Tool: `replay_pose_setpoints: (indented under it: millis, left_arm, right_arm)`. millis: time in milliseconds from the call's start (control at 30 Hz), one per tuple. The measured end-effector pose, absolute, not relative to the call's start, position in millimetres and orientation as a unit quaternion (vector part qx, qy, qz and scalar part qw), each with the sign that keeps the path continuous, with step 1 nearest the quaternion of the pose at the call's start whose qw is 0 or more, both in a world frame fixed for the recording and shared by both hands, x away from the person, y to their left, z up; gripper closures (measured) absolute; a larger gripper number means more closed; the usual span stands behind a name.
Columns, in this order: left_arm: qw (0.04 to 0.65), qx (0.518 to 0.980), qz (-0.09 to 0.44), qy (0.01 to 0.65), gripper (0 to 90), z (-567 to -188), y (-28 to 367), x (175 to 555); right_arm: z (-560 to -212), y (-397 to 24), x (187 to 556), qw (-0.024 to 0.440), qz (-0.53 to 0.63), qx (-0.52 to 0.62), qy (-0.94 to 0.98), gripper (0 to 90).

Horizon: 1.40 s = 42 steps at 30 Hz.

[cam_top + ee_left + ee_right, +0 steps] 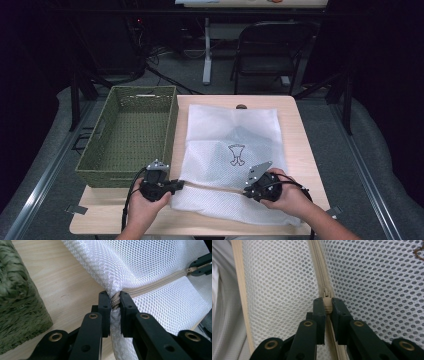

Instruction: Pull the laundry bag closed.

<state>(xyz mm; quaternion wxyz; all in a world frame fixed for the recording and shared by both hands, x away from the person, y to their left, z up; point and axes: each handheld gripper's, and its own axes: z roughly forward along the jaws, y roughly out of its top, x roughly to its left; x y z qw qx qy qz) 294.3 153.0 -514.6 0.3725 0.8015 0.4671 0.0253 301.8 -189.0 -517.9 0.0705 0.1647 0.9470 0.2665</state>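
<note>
**Both tongs clamped along the zipper of a mesh bag**

A light wooden table [300,145] carried everything. On its left part stood a green woven basket [130,135], its long side just beside the bag. A white mesh laundry bag [235,135] lay flat across the middle of the table, reaching from the far edge nearly to the near edge, with a small dark drawing printed near its centre. A beige zipper [210,187] ran across the bag's near part, from one pair of tongs to the other.

The left tongs [115,301] were closed tight on the zipper's end at the bag's left edge, bunching the mesh between the pads. The right tongs [327,307] pinched the beige zipper pull [327,305] farther right along the track, jaws narrow with the pull between them.
</note>
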Motion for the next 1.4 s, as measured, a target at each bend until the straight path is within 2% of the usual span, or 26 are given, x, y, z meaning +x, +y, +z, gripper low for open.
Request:
replay_pose_setpoints:
  millis: [600, 1400]
  left_arm:
    - [0.372, 0.8, 0.024, 0.47, 81.9, -516, 154, 294]
    - [0.372, 0.797, 0.02, 0.475, 81.9, -521, 156, 293]
  right_arm:
    - [-510, -202, 298, 0.077, 0.223, 0.159, 0.959, 82.0]
    - [-521, -236, 296, 0.083, 0.211, 0.188, 0.956, 82.0]
